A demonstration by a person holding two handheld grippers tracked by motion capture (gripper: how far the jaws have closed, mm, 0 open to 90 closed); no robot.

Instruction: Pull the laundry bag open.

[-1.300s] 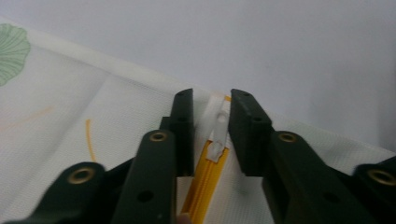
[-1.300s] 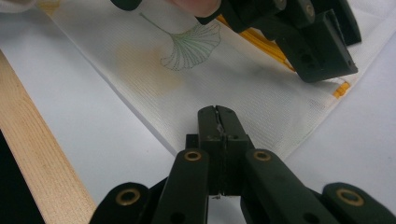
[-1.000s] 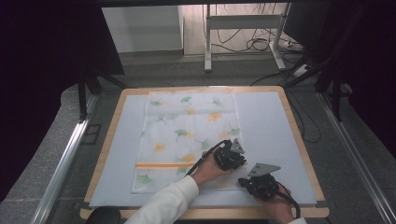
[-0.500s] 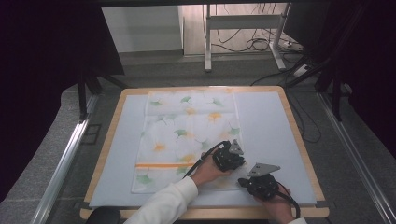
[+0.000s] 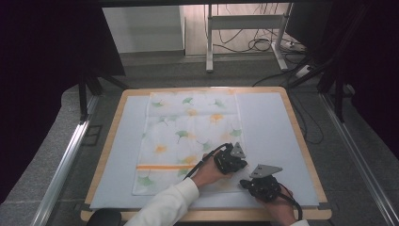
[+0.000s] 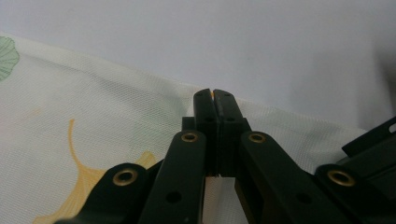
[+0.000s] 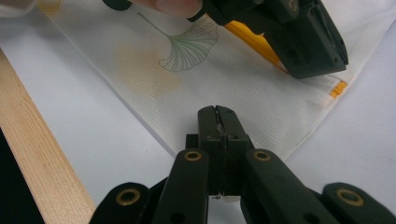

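1. At table centre in the high view I see a white cloth (image 5: 188,136) printed with green and yellow ginkgo leaves, lying flat on the pale mat (image 5: 273,127) of the wood-rimmed table (image 5: 301,141); an orange stripe (image 5: 162,167) crosses it near its 6 o'clock end.
2. My left gripper (image 5: 234,159) rests at the cloth's 4 o'clock corner. In the left gripper view its jaws are pressed together over the cloth edge (image 6: 154,81); whether any fabric is pinched between them I cannot tell.
3. My right gripper (image 5: 263,181) sits just beside the left one, toward 5 o'clock, over bare mat. In the right gripper view its jaws meet with no gap, tips at the cloth's hem (image 7: 154,135).
4. Seen from the right gripper view, the left gripper (image 7: 299,37) sits at 1 o'clock, over the cloth corner.
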